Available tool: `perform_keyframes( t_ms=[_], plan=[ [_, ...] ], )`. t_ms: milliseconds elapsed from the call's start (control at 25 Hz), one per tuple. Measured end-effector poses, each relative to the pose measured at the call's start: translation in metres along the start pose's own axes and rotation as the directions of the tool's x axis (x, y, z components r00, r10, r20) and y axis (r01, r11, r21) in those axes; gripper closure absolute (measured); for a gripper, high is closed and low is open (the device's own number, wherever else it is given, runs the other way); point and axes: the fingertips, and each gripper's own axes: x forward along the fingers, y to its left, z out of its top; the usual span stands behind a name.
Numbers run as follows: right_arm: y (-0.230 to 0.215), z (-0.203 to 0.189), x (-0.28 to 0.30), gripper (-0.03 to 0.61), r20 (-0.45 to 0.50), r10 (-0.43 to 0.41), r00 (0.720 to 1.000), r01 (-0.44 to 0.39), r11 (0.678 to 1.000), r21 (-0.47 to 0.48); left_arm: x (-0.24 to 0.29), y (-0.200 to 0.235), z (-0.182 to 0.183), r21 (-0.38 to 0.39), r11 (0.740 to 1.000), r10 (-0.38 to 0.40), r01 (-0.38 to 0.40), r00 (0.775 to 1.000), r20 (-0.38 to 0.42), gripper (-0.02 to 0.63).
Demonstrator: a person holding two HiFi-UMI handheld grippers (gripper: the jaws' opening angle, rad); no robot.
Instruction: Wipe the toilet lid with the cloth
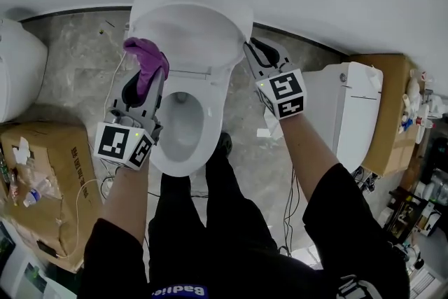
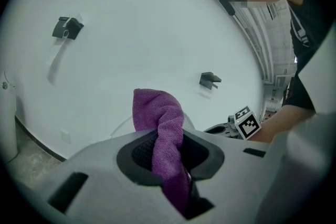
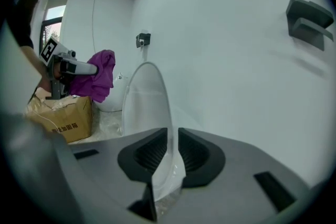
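Observation:
The white toilet lid (image 1: 192,28) stands raised above the open bowl (image 1: 183,124). My left gripper (image 1: 148,80) is shut on a purple cloth (image 1: 145,61), whose bunched end rests against the lid's left inner face. In the left gripper view the purple cloth (image 2: 167,144) rises from between the shut jaws in front of the white lid (image 2: 131,44). My right gripper (image 1: 253,56) is shut on the lid's right edge. In the right gripper view the lid's thin edge (image 3: 152,113) runs straight between the jaws, and the left gripper (image 3: 79,68) with the cloth (image 3: 97,77) shows beyond.
A cardboard box (image 1: 42,171) with clutter stands at the left, with a white fixture (image 1: 17,66) behind it. A white unit (image 1: 346,115) and a wooden shelf (image 1: 395,108) stand at the right. The person's legs (image 1: 210,220) are in front of the bowl. Cables (image 1: 288,206) lie on the marble floor.

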Motion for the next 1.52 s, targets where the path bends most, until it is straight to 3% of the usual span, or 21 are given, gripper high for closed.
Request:
perform_keyframes(
  t_ms=[120,480,720,1080,1200,1520],
  plan=[
    [0.001,0.0,0.008,0.448,-0.007,0.024,1.0,-0.024,1.0,-0.016,0.008,0.006,-0.005,0.02,1.0,0.0,0.0,1.0,-0.007,0.528],
    [0.002,0.003,0.027,0.508,-0.026,0.051,0.998,-0.053,0.997,-0.062,0.028,0.03,-0.014,0.051,0.997,0.053,-0.053,0.999,-0.009,0.529],
    [0.0,-0.003,0.027,0.511,-0.039,0.065,0.997,-0.066,0.997,-0.048,0.045,0.058,-0.018,0.093,0.985,0.147,-0.146,0.989,-0.004,0.529],
    [0.005,0.002,0.028,0.511,-0.018,0.118,0.993,-0.118,0.992,-0.049,0.084,0.062,-0.009,0.14,0.973,0.182,-0.186,0.983,0.036,0.529],
    [0.007,0.004,0.028,0.511,-0.006,0.139,0.99,-0.139,0.989,-0.048,0.096,0.046,-0.007,0.139,0.975,0.165,-0.171,0.985,0.051,0.528],
    [0.004,0.002,0.03,0.511,0.016,0.192,0.981,-0.19,0.98,-0.052,0.138,-0.029,-0.018,0.178,0.983,0.03,-0.039,0.998,0.051,0.529]
  ],
)
